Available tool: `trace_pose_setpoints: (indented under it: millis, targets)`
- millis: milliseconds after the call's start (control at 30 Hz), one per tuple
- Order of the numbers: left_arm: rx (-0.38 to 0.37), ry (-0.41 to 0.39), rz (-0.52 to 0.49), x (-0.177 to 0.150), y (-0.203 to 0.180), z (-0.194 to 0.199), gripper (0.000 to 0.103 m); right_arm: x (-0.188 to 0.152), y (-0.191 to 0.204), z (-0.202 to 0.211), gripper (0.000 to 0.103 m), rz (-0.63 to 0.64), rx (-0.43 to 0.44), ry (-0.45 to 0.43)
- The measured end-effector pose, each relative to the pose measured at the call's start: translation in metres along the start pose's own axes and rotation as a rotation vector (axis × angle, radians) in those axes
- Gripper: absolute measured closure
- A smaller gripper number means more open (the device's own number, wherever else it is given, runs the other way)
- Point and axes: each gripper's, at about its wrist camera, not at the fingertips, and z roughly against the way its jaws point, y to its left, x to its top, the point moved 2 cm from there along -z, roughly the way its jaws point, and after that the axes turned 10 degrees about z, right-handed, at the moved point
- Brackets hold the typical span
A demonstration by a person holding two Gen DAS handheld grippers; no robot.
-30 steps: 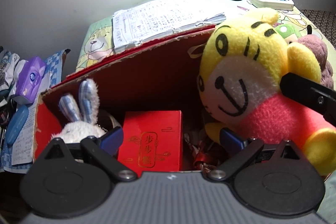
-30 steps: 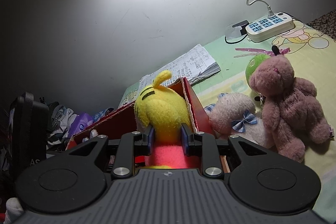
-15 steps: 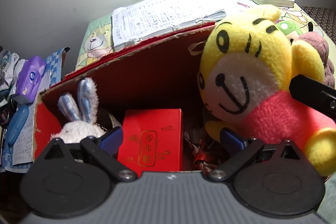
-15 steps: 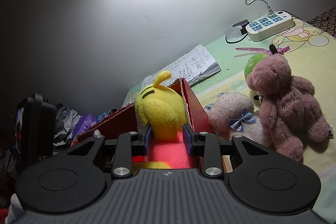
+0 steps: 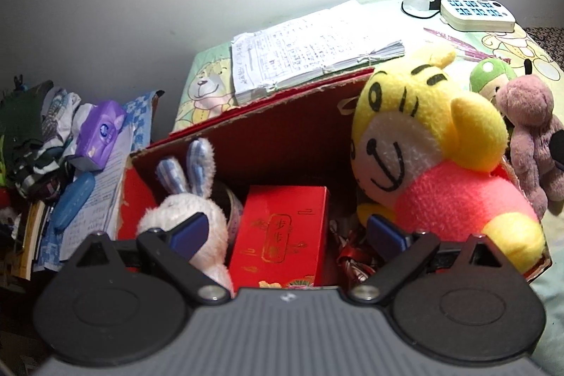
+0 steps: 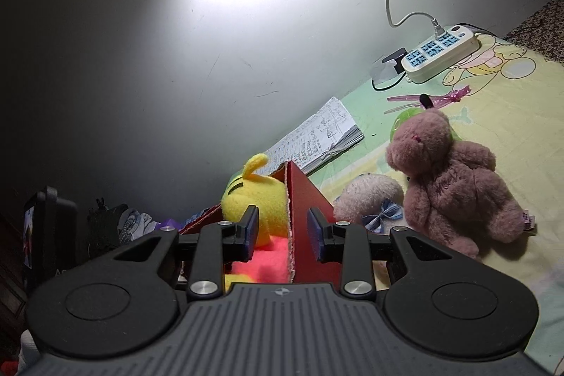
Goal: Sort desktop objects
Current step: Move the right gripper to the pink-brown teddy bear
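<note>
The yellow tiger plush (image 5: 433, 164) sits in the right end of the red cardboard box (image 5: 282, 133), leaning against the box's right wall, with its pink body low inside and its head above the rim. The right gripper (image 6: 282, 231) has its two fingers spread and holds nothing; the right wall of the box stands between them, and the plush lies just beside the left finger (image 6: 248, 231), though it is hard to say if they touch. The left gripper (image 5: 287, 229) is released too, with its fingers wide apart over the near side of the box. Inside the box, a white rabbit plush (image 5: 190, 199) with blue-checked ears is at the left and a red gift carton (image 5: 282, 231) with gold characters is in the middle. On the bedsheet (image 6: 511, 136) to the right of the box lie a mauve teddy bear (image 6: 454, 178) and, touching it, a pale pink plush (image 6: 370, 196) with a blue bow. Far behind the box rests a stack of papers (image 5: 310, 48), and a white power strip (image 5: 476, 13) is near the wall.
</note>
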Motion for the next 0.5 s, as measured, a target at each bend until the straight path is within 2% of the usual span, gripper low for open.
trace_pose_setpoints:
  millis: [133,267,367,500]
  targets:
    - [0.029,-0.003,0.037,0.0,-0.004,0.01,0.01,0.005,-0.028,0.006,0.069,-0.034,-0.019,0.019]
    - [0.027,-0.029,0.069,0.003,-0.011,0.024,0.016,0.009,-0.053,0.014,0.069,-0.044,-0.042,0.04]
    - [-0.017,-0.075,0.105,0.01,-0.018,0.041,0.015,0.013,-0.073,0.02,0.069,-0.047,-0.063,0.053]
    - [-0.078,-0.148,0.098,0.019,-0.041,0.064,0.016,0.019,-0.101,0.025,0.069,-0.061,-0.09,0.069]
